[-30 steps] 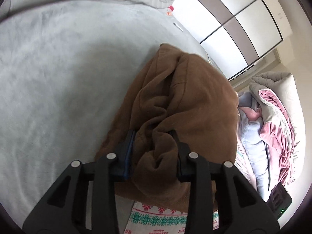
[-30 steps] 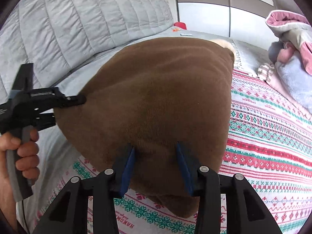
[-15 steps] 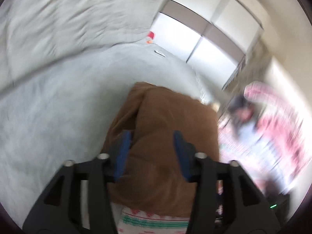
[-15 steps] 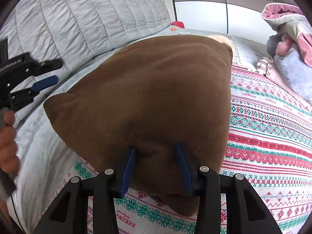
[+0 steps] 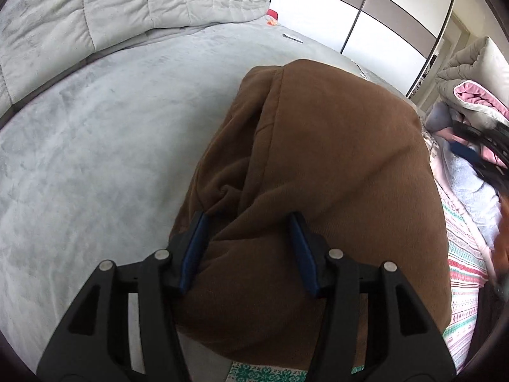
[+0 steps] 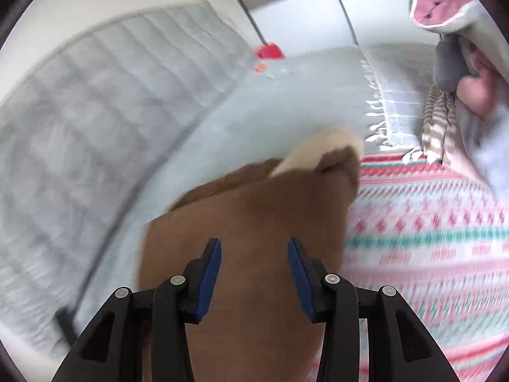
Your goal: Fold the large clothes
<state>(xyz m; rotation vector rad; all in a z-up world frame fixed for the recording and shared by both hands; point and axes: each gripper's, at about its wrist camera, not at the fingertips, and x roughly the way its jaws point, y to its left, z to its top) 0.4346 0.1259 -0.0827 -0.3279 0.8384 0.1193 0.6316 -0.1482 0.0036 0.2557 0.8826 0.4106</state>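
Note:
A brown garment (image 5: 334, 175) lies folded on the grey bed cover (image 5: 95, 159), and a bit of its cream lining (image 6: 318, 152) shows at the far corner. My left gripper (image 5: 246, 251) is open, its blue pads standing apart on either side of a thick fold at the near edge. My right gripper (image 6: 254, 273) is open above the flat brown garment (image 6: 254, 222) with nothing pinched. In the left wrist view the right gripper (image 5: 470, 152) is a dark blur off the garment's right edge.
A patterned red, green and white blanket (image 6: 429, 238) covers the bed right of the garment. A pile of clothes with a pink-lined quilt (image 6: 445, 9) sits at the far right. A grey quilted cover (image 5: 127, 9) rises at the back left, with wardrobe doors (image 5: 381, 16) beyond.
My left gripper let go of the garment's corner, opened, and came back over the near fold. My right gripper swung quickly up and away. The garment now lies flat.

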